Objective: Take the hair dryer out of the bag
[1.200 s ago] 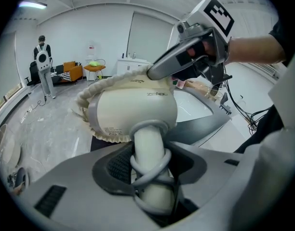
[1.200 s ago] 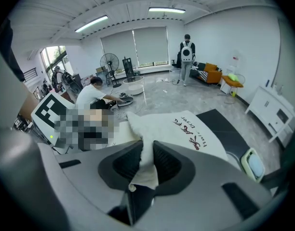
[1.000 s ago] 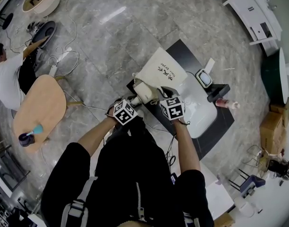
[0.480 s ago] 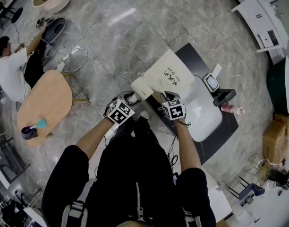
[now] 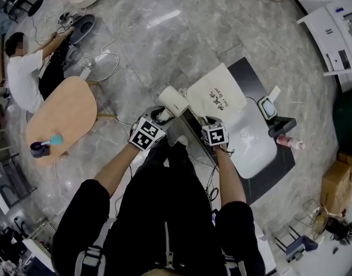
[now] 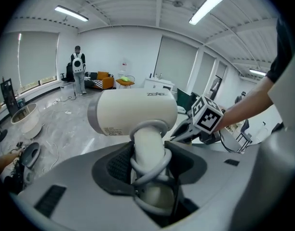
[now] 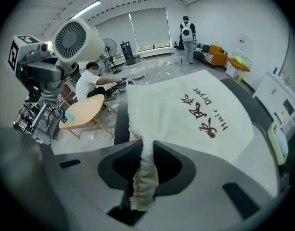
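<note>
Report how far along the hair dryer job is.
Done: the hair dryer is fully clear of the bag, held up beside it. In hand: the left gripper clamps its cord-wrapped handle; the right gripper pinches the bag's edge. Left: probably only setting both down.

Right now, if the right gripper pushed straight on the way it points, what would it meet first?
The cream cloth bag it grips spreads right ahead; beneath that, probably the black table, though depth is unclear.
</note>
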### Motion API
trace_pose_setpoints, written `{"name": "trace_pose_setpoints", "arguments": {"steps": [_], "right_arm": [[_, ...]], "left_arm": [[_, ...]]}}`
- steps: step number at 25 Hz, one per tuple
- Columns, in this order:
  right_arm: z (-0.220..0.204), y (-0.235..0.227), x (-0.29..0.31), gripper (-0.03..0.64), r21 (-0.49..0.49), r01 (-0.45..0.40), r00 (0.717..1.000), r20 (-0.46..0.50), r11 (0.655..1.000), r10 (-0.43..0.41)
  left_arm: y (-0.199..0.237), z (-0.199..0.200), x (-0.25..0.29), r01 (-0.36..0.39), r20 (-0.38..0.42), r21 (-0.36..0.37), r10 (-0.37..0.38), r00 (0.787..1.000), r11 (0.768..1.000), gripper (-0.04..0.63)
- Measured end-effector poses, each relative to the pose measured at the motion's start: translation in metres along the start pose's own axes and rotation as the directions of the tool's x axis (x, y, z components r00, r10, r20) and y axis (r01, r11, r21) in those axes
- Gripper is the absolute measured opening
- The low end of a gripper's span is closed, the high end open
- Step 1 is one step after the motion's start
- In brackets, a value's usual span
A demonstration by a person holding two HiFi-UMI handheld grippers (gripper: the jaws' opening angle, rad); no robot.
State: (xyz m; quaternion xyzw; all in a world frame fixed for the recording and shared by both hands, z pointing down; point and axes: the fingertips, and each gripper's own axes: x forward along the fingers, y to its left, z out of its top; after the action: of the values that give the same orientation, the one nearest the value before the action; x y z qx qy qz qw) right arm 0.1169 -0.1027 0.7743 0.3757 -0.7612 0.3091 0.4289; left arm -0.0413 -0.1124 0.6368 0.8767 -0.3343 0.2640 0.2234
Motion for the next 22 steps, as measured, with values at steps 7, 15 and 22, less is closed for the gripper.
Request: {"name": "trace_pose_setpoints", "arguments": {"steps": [7,15,22], "right_arm": [[0.000,0.008,0.004,0.165,0.007,0.005,1.000,0.010,1.000,-0.005],[0.046,0.002,-0.060,0.140,0.078,0.064,0.958,0.275,0.995,-0.084],[0.067,-0.023,-0.132,0.010,0.205,0.081,0.893,0.419,0.975,-0.162]], "left_arm": [[0.002,0.015,-0.012,-0.021,0.044,-0.033,0.023,0.999,0.999,0.218],[0.001,0.042,-0.018,-0.001,0.125,-0.031,0.004,0.992,1.000,0.218],[-0.009,0.076,-0.014,0.031,0.210,-0.027,-0.025,0.977,0.999,0.218]]}}
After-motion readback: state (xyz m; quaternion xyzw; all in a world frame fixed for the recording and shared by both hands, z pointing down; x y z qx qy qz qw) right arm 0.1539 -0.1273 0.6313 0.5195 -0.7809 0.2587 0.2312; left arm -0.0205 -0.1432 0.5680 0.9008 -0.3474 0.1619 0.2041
